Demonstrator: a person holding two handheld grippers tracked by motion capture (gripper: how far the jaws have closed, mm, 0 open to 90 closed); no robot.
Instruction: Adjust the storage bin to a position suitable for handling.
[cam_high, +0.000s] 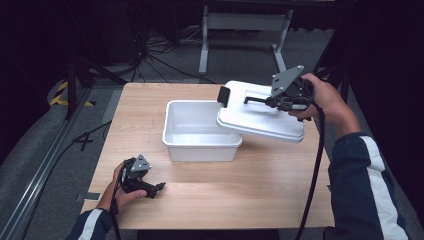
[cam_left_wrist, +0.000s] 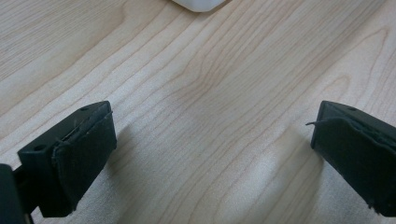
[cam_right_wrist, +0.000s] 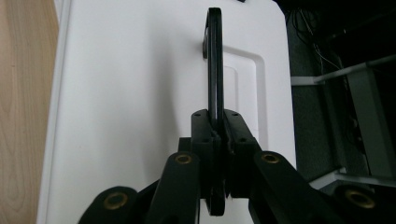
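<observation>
A white plastic box (cam_high: 202, 131) stands open in the middle of the wooden table (cam_high: 270, 185). Its white lid (cam_high: 260, 114) is held tilted in the air over the box's right rim. My right gripper (cam_high: 280, 101) is shut on the lid's thin black handle (cam_right_wrist: 214, 60), which runs straight up between the closed jaws in the right gripper view, with the lid (cam_right_wrist: 140, 102) behind it. A black clip (cam_high: 223, 96) sits on the lid's left edge. My left gripper (cam_high: 157, 188) rests low at the table's front left, open, with bare wood between its jaws (cam_left_wrist: 205, 154).
A corner of the white box (cam_left_wrist: 198, 4) shows at the top of the left gripper view. Beyond the table's far edge stand a white frame (cam_high: 245, 30) and loose cables on the grey floor. A black cable (cam_high: 315, 170) trails from the right gripper across the table's right side.
</observation>
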